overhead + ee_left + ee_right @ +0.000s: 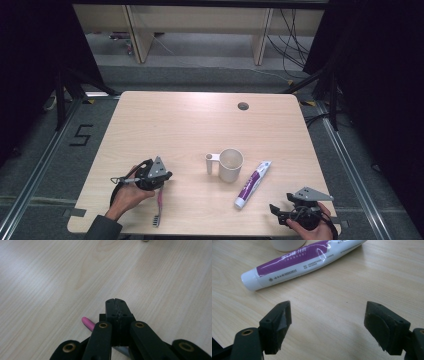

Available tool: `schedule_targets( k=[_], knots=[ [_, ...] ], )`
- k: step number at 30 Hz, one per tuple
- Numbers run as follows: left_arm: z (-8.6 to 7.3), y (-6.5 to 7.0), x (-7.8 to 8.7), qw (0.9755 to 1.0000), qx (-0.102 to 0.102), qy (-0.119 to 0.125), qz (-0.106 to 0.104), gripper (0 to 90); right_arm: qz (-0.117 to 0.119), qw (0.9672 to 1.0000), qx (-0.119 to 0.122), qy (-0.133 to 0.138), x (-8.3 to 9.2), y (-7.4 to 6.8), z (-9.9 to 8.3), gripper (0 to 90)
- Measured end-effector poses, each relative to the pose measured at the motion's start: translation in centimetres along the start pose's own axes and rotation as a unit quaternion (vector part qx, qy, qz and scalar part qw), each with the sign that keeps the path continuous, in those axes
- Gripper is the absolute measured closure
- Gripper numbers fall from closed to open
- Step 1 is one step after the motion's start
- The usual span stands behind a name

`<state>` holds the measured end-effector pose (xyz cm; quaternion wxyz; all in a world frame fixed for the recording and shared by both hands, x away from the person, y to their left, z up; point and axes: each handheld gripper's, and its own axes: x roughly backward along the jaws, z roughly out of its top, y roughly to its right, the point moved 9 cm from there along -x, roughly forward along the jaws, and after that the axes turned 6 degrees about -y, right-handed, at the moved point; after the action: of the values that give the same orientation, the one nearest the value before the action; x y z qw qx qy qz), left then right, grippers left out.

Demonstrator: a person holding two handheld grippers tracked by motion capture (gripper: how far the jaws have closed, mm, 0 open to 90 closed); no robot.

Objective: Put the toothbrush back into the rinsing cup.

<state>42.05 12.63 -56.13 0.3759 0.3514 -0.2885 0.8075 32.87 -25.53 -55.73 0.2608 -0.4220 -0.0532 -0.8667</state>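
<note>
- High view, near edge of the desk (200, 120): right tool (276, 212) in the person's right hand at the bottom right corner, jaws spread wide, nothing between them, nose pointing left.
- Right gripper view: the two black pads (279, 320) stand far apart over bare wood; the toothpaste tube (304, 258) lies just ahead, white cap toward the left of that view, purple label up, not touched.
- Left tool (161, 180) sits near the front left of the desk in the person's left hand (127, 195).
- Left gripper view: jaws fully together, pads meeting face to face. The rounded pink end of the toothbrush (88, 323) pokes out to the left from under the linkage.
- Cannot tell from that view whether the pads actually pinch the handle or close beside it.
- High view: the pink toothbrush (159, 207) runs from the left tool down toward the front edge, head end nearest the person, top end hidden under the tool.
- Mid desk: toothpaste tube (253, 184) lies diagonally, cap toward the front edge, just right of the cup.
- Cream cup (230, 165) upright, handle on its left, open mouth up, well apart from both tools.
- Far side: round cable hole (243, 106) near the back edge.
</note>
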Motion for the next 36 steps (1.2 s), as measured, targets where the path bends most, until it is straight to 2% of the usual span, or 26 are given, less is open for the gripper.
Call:
schedule_targets(
  k=[4,5,6,13,15,16,17,19,22,27,28,30,31,32,36],
  knots=[
    [-0.4,-0.8,-0.2,0.9999,0.007,-0.010,0.004,89.2,0.001,0.9999,-0.010,-0.003,-0.1,-0.1,0.0,23.1],
    [-0.5,-1.0,-0.2,0.9999,0.009,-0.012,0.006,89.2,0.000,1.0000,-0.007,-0.003,0.0,0.0,0.0,23.1],
    [-0.8,-1.4,-0.2,0.9997,0.018,-0.016,0.006,89.3,0.001,1.0000,0.009,0.002,0.0,0.2,0.1,23.1],
    [-1.9,-2.1,-0.1,0.9994,0.028,-0.021,0.004,89.2,-0.003,0.9999,0.012,0.004,-0.1,0.3,0.1,23.1],
    [-2.3,-2.4,0.1,0.9994,0.027,-0.020,0.007,89.2,0.000,1.0000,0.002,-0.001,-0.1,0.2,0.0,23.2],
    [-2.6,-2.5,0.2,0.9992,0.035,-0.020,0.007,89.2,0.005,1.0000,0.007,0.001,0.0,0.1,0.0,23.2],
    [-2.9,-2.7,0.4,0.9991,0.035,-0.021,0.009,89.2,-0.003,0.9999,0.012,0.004,0.0,0.3,0.1,23.2],
    [-4.0,-3.0,1.1,0.9987,0.042,-0.027,0.014,89.2,0.003,0.9999,0.009,0.003,0.0,0.1,0.1,23.2],
    [-4.7,-3.1,1.6,0.9985,0.045,-0.027,0.014,89.2,0.002,1.0000,0.008,0.002,0.0,0.1,0.1,23.2],
    [-6.5,-2.5,2.9,0.9983,0.052,-0.023,0.010,89.2,0.003,0.9999,0.010,0.003,0.0,0.1,0.1,23.2],
    [-6.8,-2.3,3.2,0.9986,0.047,-0.022,0.010,89.1,0.002,0.9999,0.010,0.003,0.0,0.1,0.1,23.2],
    [-7.4,-1.9,3.7,0.9983,0.055,-0.020,0.007,89.0,0.002,1.0000,0.009,0.003,0.0,0.1,0.1,23.2],
    [-7.6,-1.8,4.0,0.9985,0.051,-0.017,0.008,89.0,0.004,0.9999,-0.010,-0.003,0.0,-0.2,-0.1,23.2],
    [-7.9,-1.6,4.2,0.9984,0.053,-0.016,0.008,88.9,0.004,1.0000,-0.003,0.003,-0.1,-0.2,0.0,23.2],
    [-8.2,-0.6,5.1,0.9986,0.052,-0.006,0.005,88.7,0.004,1.0000,-0.003,0.002,-0.1,-0.2,0.0,23.2]
  ],
)
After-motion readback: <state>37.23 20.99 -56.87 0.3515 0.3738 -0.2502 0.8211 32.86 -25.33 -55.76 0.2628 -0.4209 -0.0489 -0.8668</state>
